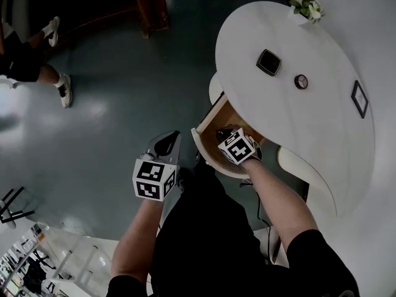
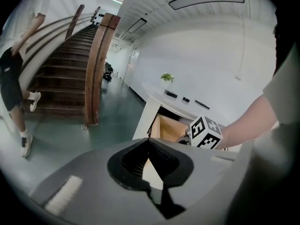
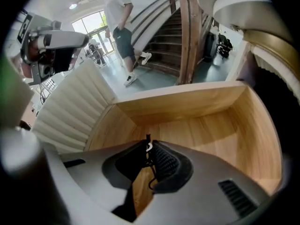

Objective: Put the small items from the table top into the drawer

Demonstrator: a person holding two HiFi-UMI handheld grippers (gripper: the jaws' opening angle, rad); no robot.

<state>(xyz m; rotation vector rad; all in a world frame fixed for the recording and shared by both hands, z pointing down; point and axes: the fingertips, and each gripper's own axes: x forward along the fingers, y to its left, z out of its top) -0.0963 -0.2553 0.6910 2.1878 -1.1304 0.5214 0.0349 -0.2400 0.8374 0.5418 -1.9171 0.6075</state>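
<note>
The fingers of my right gripper (image 3: 148, 146) are pressed together on a thin dark wire (image 3: 151, 179). It sticks up a little past the tips and loops down between the pads, with a pale speck at the pinch. I cannot tell what the thing is. These fingers reach inside the open drawer (image 3: 211, 125), above its bare wooden bottom, with wooden walls from 9 round to 3 o'clock. A ribbed white panel (image 3: 75, 107) stands at 10 o'clock.

The fingers of my left gripper (image 2: 149, 145) meet at the tips with nothing between them. They hang over the dark floor (image 1: 124, 91), at 8 o'clock from the drawer and apart from it. In the left gripper view, my right gripper's black-and-white marker cube sits at 2 o'clock in front of the drawer mouth.

In the head view the drawer juts out from under the white oval bench (image 1: 322, 141). On the bench top, a black square item (image 1: 268, 62) lies at 1 o'clock from the drawer. A small round item (image 1: 301, 81) is near it, and a dark frame (image 1: 359, 99) lies further out at 2 o'clock. A white pot of flowers (image 1: 306, 8) stands at the far rim.

Across the floor, a wooden staircase (image 2: 65, 78) rises behind a wooden post (image 2: 101, 64), with a person (image 3: 119, 27) walking at its foot.
</note>
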